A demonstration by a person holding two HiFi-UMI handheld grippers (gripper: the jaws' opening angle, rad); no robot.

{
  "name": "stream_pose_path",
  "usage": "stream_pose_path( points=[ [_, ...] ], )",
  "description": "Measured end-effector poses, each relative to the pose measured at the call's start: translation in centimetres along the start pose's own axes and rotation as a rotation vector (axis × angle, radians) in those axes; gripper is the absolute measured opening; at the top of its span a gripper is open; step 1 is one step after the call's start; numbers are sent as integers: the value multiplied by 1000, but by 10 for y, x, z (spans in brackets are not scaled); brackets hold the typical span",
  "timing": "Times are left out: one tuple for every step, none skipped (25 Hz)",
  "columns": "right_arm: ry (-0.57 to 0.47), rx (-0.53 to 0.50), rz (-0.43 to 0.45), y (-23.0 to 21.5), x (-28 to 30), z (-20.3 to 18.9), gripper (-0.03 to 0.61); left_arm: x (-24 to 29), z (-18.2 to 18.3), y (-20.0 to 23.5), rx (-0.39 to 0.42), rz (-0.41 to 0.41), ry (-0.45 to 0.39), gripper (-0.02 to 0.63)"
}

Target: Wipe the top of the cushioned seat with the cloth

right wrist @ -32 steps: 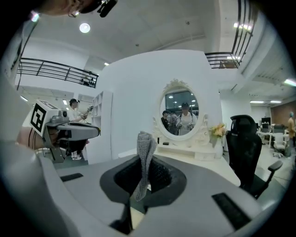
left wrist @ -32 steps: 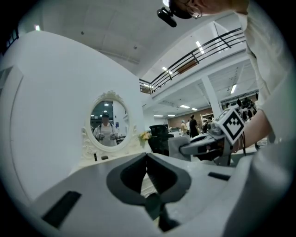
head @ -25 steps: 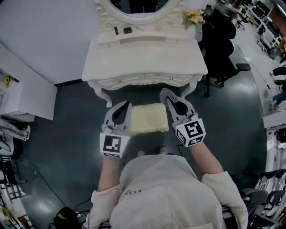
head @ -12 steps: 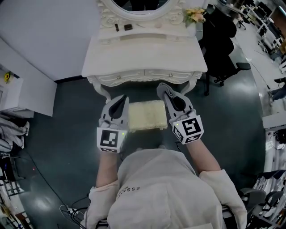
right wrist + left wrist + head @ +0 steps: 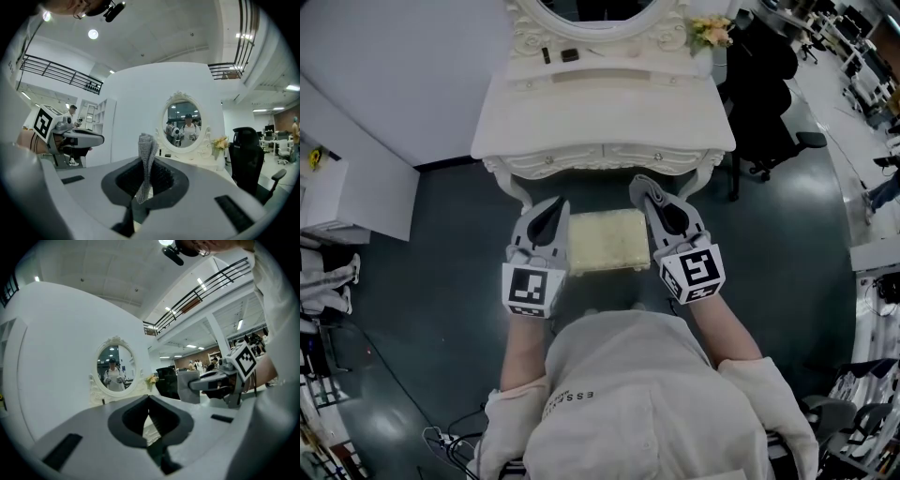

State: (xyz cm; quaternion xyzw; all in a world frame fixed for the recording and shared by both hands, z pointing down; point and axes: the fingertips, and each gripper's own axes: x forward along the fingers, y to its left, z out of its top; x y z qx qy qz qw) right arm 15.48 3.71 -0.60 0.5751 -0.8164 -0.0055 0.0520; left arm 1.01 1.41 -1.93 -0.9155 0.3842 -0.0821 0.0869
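Left gripper (image 5: 549,211): jaws together, nothing between them, held at 9 o'clock of the cushioned seat (image 5: 605,241). The seat stands on the floor at 6 o'clock of the dressing table (image 5: 600,112). Right gripper (image 5: 652,197), at 3 o'clock of the seat: jaws clamped on the cloth (image 5: 146,154), which stands up from them. The cloth appears light, soft and limp; a pinch on its folded edge should suffice.

Vanity corner in an open hall
Ornate white worktop (image 5: 600,112) with oval mirror (image 5: 183,123) and flowers (image 5: 709,34) against a white wall (image 5: 394,56); dark glossy floor (image 5: 441,281), black office chair (image 5: 764,94) beside it.
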Motion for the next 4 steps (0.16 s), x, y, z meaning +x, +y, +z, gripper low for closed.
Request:
stream_pose_path(
  points=[
    [0,0,0,0,0,0,26,1,0,0,-2,-2,0,2],
    [-1,0,1,-1,1,-1,26,1,-1,0,-3,-3,1,2],
    [-2,0,2,-1,1,-1,26,1,-1,0,-5,-4,2,2],
    [-3,1,3,-1,2,-1,26,2,-1,0,-6,-4,2,2]
  ],
)
